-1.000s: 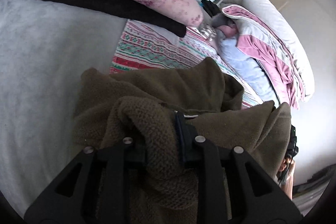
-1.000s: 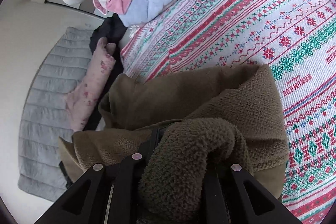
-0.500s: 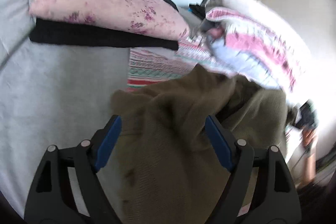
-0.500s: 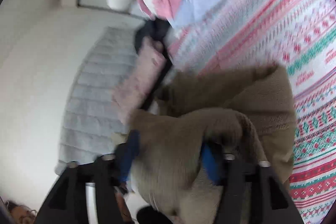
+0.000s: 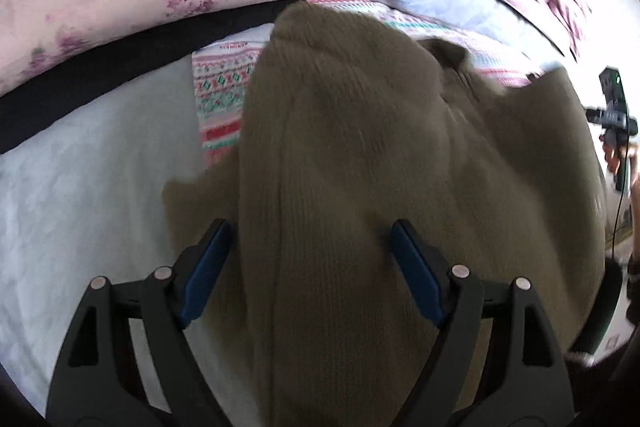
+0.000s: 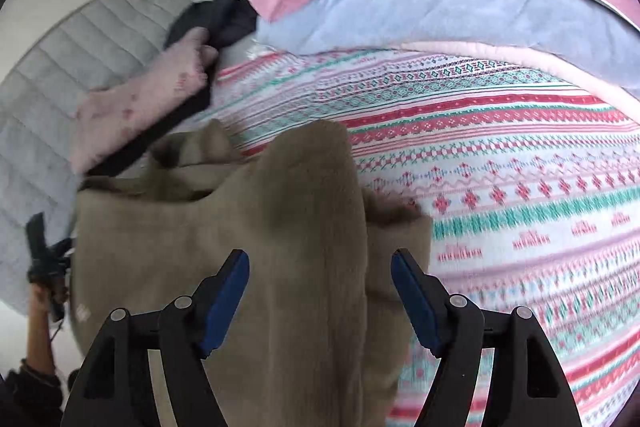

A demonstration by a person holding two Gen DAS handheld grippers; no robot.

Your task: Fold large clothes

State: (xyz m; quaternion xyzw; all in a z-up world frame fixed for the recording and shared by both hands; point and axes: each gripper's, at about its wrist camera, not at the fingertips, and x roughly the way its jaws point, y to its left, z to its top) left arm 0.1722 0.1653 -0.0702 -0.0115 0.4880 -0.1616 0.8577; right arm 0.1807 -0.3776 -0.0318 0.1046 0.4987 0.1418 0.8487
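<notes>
I have the olive-brown fleece garment [image 5: 360, 155] lying on the bed, partly over the red-and-green patterned knit blanket [image 6: 500, 187], and it runs straight ahead of both tools with its long folded ridge pointing away along the fingers. My left hand-held gripper [image 5: 310, 239] is spread wide and released, straddling that ridge. My right hand-held gripper [image 6: 320, 267] is equally released over the fold's other end, so I judge both about equally near, each needing only to close downward.
</notes>
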